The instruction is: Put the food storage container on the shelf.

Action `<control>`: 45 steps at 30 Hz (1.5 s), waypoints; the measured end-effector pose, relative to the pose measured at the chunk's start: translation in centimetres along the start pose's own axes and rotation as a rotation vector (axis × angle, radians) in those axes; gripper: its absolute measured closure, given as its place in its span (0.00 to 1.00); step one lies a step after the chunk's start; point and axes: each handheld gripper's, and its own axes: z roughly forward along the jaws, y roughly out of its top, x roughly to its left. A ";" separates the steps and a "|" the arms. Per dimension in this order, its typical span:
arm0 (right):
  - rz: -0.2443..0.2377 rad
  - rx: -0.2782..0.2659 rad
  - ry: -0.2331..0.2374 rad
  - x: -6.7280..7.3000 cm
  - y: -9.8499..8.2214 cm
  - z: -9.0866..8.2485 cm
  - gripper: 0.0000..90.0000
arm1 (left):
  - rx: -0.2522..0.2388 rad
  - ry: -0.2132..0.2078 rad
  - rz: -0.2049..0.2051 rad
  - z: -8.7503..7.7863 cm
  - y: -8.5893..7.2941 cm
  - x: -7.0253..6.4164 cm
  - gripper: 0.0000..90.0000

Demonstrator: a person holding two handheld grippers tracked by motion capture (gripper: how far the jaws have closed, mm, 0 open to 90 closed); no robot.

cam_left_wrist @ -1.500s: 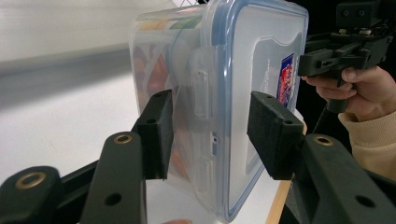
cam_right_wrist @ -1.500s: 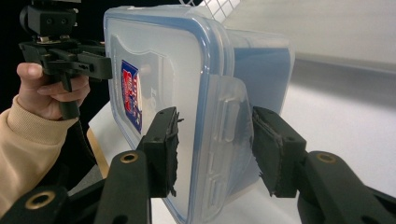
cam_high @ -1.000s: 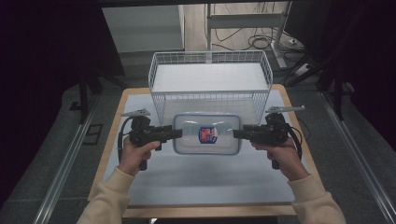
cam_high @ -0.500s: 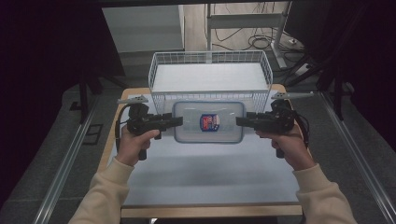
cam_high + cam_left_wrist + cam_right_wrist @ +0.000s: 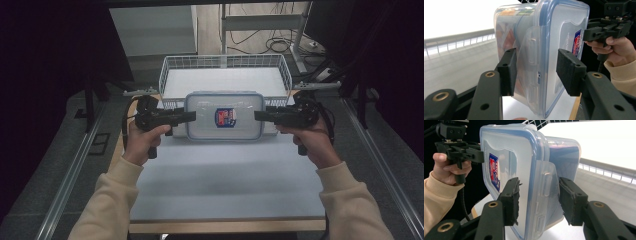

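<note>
A clear plastic food container [image 5: 224,116] with a blue-rimmed lid and a red and blue label hangs level above the table, in front of the wire basket's near wall. My left gripper [image 5: 191,116] is shut on its left end latch and my right gripper [image 5: 258,115] on its right end latch. In the left gripper view the jaws [image 5: 539,72] straddle the container [image 5: 536,37], one pad on its body and one by the lid. The right gripper view has its jaws [image 5: 539,197] around the opposite end of the container [image 5: 524,165] in the same way.
A white wire basket [image 5: 225,61] stands at the back of the table, just behind the container. The pale table top [image 5: 225,175] stretches toward the person's sleeves. Dark floor, metal rails and cables surround the table.
Both grippers have carried the container up and away from the person, from the table top to a spot in front of the basket's near wall.
</note>
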 end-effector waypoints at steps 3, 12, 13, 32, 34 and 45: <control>-0.003 -0.006 -0.004 -0.2 0.9 -0.1 0.59 | -0.009 0.001 0.000 0.1 0.9 0.2 0.58; -0.010 -0.017 -0.005 -1.2 3.4 0.1 0.59 | -0.011 0.005 0.005 0.5 3.7 0.8 0.58; -0.009 -0.018 -0.004 -1.3 3.8 0.1 0.59 | -0.012 0.005 0.006 0.5 4.1 0.9 0.58; 0.058 -0.001 -0.006 -6.2 9.5 2.3 0.58 | 0.002 0.012 -0.068 3.2 9.3 5.2 0.58; 0.066 0.007 -0.003 -6.8 9.6 2.9 0.58 | 0.003 0.017 -0.086 3.4 9.2 5.9 0.58; 0.143 0.034 -0.022 -9.4 9.4 5.1 0.56 | 0.021 0.020 -0.143 5.2 9.3 8.6 0.58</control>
